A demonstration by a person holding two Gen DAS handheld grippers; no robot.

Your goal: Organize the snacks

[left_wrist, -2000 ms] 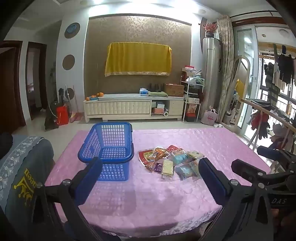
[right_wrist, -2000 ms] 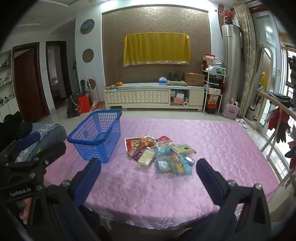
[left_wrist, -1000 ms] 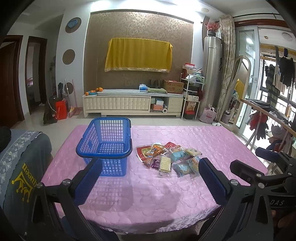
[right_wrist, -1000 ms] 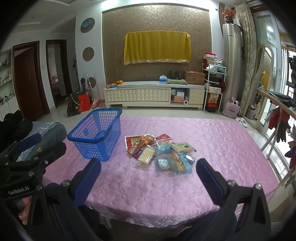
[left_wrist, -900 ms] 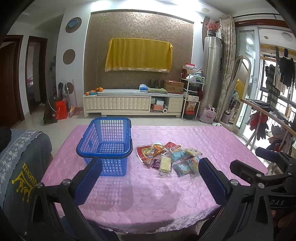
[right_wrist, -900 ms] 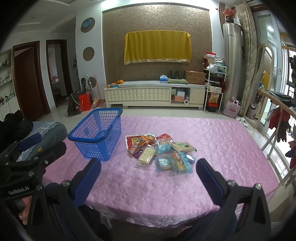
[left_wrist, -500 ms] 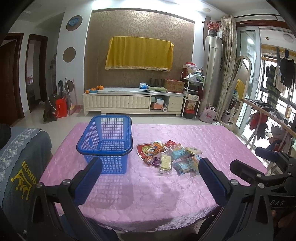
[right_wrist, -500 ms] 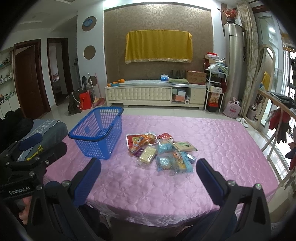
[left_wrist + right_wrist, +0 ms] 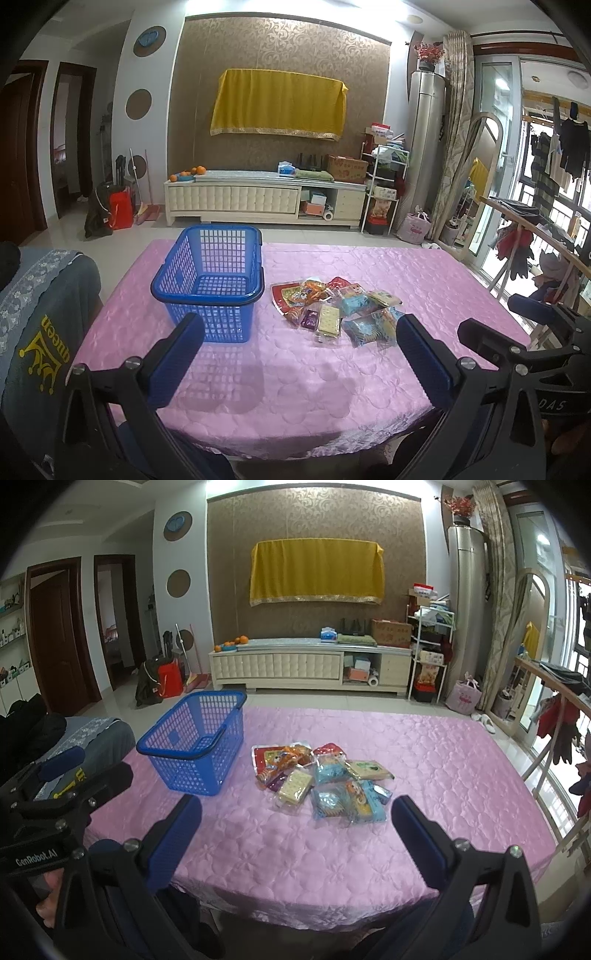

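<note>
Snack packets (image 9: 334, 308) lie in one loose, overlapping pile on the pink tablecloth (image 9: 424, 273), just right of the blue basket (image 9: 212, 282) and not touching it. Basket upright, nothing inside it. Left gripper (image 9: 299, 350) hangs above the near table edge, this side of the basket, jaws spread wide, holding nothing. Right gripper (image 9: 295, 830) sits level with it, nearer the pile, jaws likewise apart and bare. Both well short of the pile.
</note>
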